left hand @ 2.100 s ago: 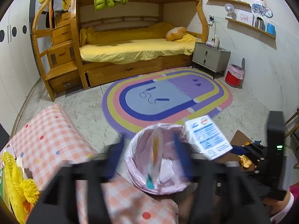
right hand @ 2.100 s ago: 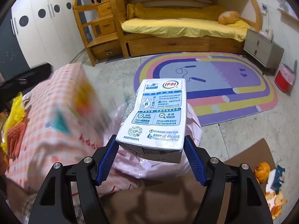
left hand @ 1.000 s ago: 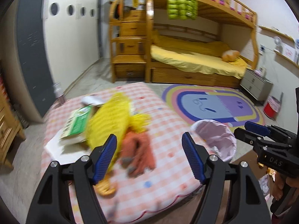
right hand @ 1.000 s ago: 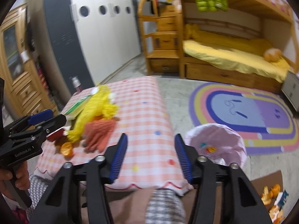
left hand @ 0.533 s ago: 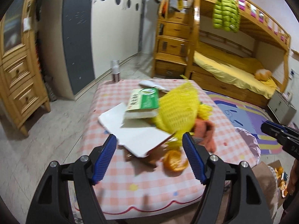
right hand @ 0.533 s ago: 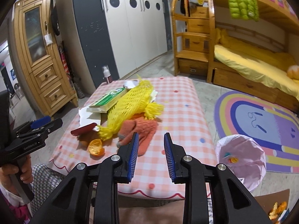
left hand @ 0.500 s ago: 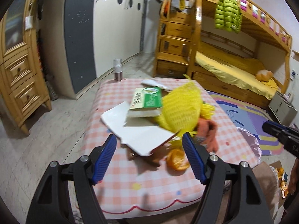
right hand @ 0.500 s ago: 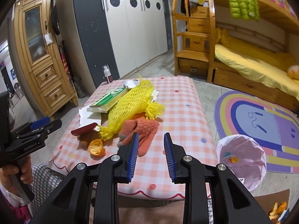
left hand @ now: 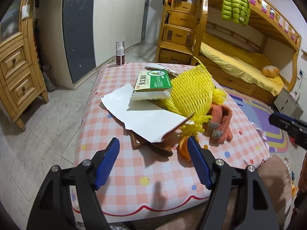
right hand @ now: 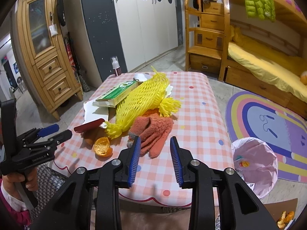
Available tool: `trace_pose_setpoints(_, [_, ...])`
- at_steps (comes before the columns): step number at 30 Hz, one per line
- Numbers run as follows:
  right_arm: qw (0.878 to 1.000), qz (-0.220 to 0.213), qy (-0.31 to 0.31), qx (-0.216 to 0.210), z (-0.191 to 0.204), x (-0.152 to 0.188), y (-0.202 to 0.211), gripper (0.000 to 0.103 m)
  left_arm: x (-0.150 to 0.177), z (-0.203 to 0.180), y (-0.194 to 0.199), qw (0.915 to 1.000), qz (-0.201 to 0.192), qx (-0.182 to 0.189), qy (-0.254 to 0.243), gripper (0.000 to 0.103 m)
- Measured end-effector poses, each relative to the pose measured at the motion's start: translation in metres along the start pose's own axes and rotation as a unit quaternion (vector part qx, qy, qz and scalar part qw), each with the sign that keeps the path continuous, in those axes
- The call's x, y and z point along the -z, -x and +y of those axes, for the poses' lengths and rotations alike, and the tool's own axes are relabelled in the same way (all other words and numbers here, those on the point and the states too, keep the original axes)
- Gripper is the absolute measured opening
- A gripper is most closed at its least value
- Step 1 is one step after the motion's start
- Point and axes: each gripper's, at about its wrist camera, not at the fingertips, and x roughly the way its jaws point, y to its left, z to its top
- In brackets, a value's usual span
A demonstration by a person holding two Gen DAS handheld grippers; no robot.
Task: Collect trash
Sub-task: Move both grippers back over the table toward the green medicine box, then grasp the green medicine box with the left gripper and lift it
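You are in a child's bedroom, facing a low table (right hand: 199, 115) draped in a pink checked cloth, with the trash heaped on its left half. At the middle of the pile lies a yellow foam net (right hand: 143, 100), propped on a green and white carton (left hand: 153, 85) and a torn white sheet of card (left hand: 142, 115). Just beside the net's fringe rests an orange glove (right hand: 153, 132), and near the table's front edge sits a piece of orange peel (right hand: 102, 146), beside a red strip (right hand: 89, 124) poking from under the card. Your left gripper (left hand: 153, 159) hangs above the near edge with its jaws spread wide and nothing between them, framing the card and peel. Your right gripper (right hand: 155, 158) is parted more narrowly, also holding nothing, just short of the glove. On the floor to the right of the table stands the bin with a pink liner (right hand: 255, 164), a few scraps inside. A spray bottle (left hand: 120, 53) stands at the table's far corner.
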Motion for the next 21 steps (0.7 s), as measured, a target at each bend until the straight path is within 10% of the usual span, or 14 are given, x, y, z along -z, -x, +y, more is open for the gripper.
trace_pose_setpoints(10, [1.0, -0.014, 0.006, 0.008, 0.004, -0.023, -0.014, 0.074, -0.054, 0.001, -0.011, 0.9995, -0.028, -0.012, -0.008, 0.096])
trace_pose_setpoints(21, [1.0, -0.011, -0.001, 0.016, -0.01, -0.051, -0.044, 0.074, -0.098, -0.021, -0.104, 0.9965, 0.06, -0.013, -0.057, 0.096])
